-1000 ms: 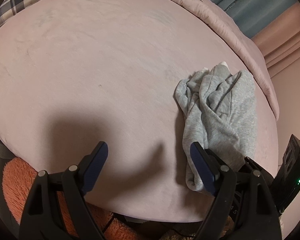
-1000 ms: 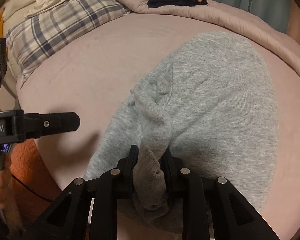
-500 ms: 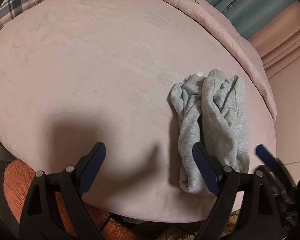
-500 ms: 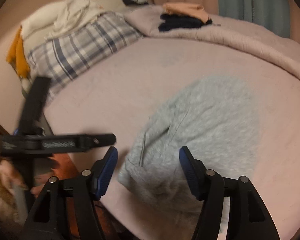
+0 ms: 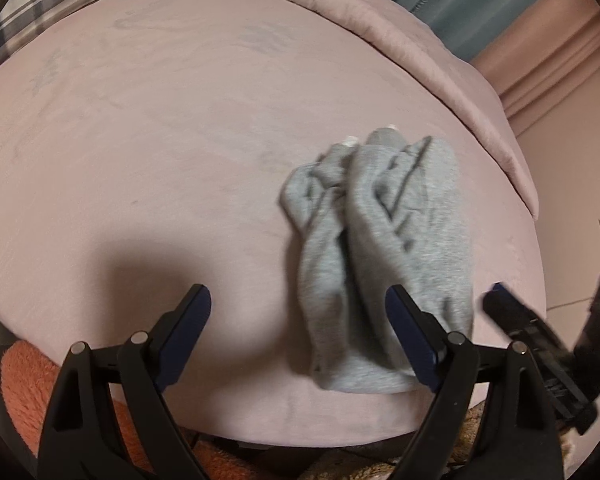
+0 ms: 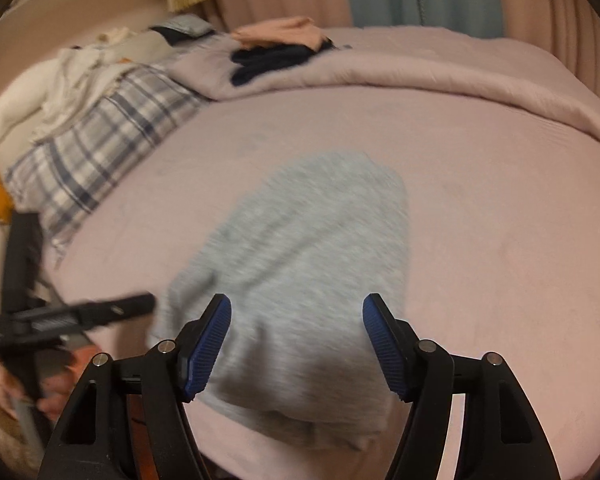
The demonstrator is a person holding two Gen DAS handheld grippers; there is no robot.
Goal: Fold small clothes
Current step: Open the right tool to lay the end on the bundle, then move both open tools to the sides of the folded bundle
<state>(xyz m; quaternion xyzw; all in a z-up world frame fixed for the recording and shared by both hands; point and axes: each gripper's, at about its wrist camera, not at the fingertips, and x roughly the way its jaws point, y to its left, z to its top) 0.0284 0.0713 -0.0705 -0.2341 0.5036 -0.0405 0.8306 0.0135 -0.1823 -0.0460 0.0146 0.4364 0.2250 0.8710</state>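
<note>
The right claw (image 6: 296,344) has let go of the grey garment (image 6: 300,280) and drawn back, spread; the left claw (image 5: 298,336) hangs spread over the bed (image 5: 140,140).

**Two wrist cameras look down over one bed edge**

Each camera sits behind its own fingers and faces steeply down and forward across the pink bed (image 5: 148,128). The left view looks from the near edge, with the grey garment (image 5: 384,248) right of centre. The right view sits closer over the same garment (image 6: 300,264). Both share the plaid pillow (image 6: 100,152) and folded duvet (image 6: 440,68); each catches the other tool at its side.
</note>
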